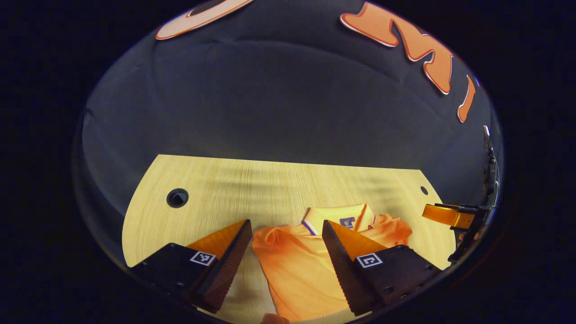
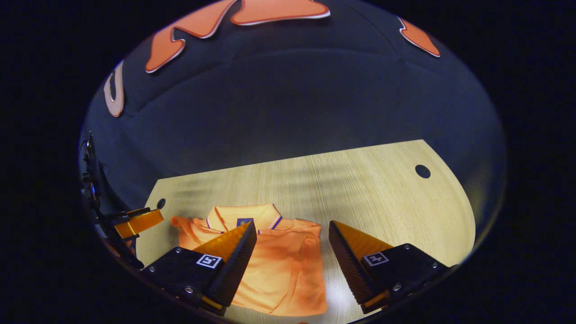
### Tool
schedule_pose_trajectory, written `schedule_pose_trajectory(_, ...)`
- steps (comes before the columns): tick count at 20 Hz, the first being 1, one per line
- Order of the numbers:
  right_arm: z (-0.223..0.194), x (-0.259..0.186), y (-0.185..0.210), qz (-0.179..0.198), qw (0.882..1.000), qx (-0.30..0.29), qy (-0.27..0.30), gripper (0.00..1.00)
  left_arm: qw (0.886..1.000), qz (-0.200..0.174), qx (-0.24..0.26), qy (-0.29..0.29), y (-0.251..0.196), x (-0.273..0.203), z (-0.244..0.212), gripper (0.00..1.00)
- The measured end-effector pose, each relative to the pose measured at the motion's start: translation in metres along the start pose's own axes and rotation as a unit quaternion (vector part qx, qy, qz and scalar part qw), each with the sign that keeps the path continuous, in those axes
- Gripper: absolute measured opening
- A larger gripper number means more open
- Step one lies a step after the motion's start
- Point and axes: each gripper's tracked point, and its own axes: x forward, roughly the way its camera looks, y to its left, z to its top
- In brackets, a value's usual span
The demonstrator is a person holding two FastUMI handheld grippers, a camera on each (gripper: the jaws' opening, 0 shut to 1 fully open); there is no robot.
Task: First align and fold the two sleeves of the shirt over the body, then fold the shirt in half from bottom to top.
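An orange polo shirt lies flat on the light wooden table, collar toward the far wall, both sleeves folded in over the body. My left gripper hovers open above the shirt's left shoulder, nothing between its fingers. In the right gripper view the shirt lies at lower centre, and my right gripper is open above its right edge, holding nothing. The right gripper also shows at the far right of the left gripper view, and the left gripper at the left edge of the right gripper view.
The table has a round cable hole at its far left and a smaller hole at the far right, seen again as a hole in the right gripper view. The black cloth wall stands behind the table's far edge.
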Motion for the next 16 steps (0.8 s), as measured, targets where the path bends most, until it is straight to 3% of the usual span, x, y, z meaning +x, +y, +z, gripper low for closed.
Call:
schedule_pose_trajectory(4,0.0,-0.048,0.01,0.044,0.999,-0.013,-0.028,0.98,0.999,0.008,-0.007,-0.045,-0.014,-0.064,0.003,0.97)
schedule_pose_trajectory(16,0.01,-0.185,0.009,0.069,0.984,-0.075,-0.149,0.98,0.986,0.004,0.017,-0.167,-0.1,-0.233,0.013,0.96)
